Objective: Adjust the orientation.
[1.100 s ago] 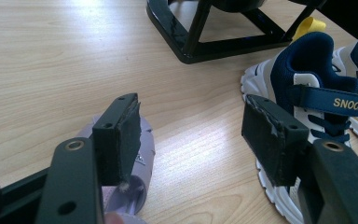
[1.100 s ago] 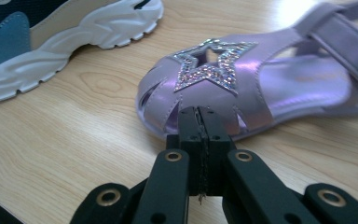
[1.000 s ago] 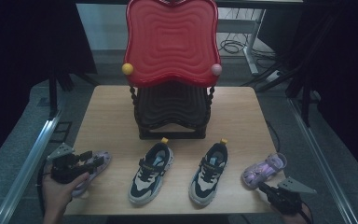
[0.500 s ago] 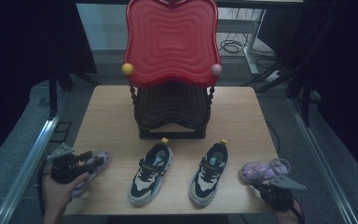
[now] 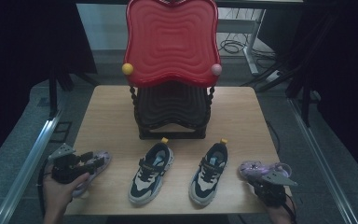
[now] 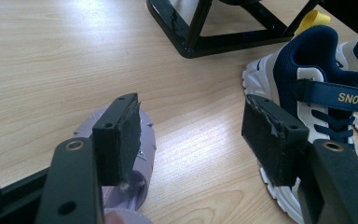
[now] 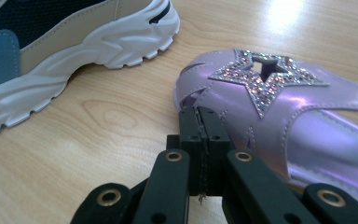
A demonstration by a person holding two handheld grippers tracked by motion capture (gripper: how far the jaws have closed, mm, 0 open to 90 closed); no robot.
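Two purple sandals lie at the table's front corners. My left gripper rests over the left sandal; in the left gripper view its jaws stand wide open, the sandal lying under the left jaw. My right gripper sits just in front of the right sandal. In the right gripper view its pads are shut together with nothing between them, their tips against the rim of the star-studded sandal.
A pair of navy and white sneakers stands between the sandals, with one sole close to my right gripper. Behind them a black rack carries a red wavy panel. The table's front edge is near both hands.
My right gripper has slid left along the front edge. The right sandal has swung from a slant to lying nearly crosswise. The left hand has not moved.
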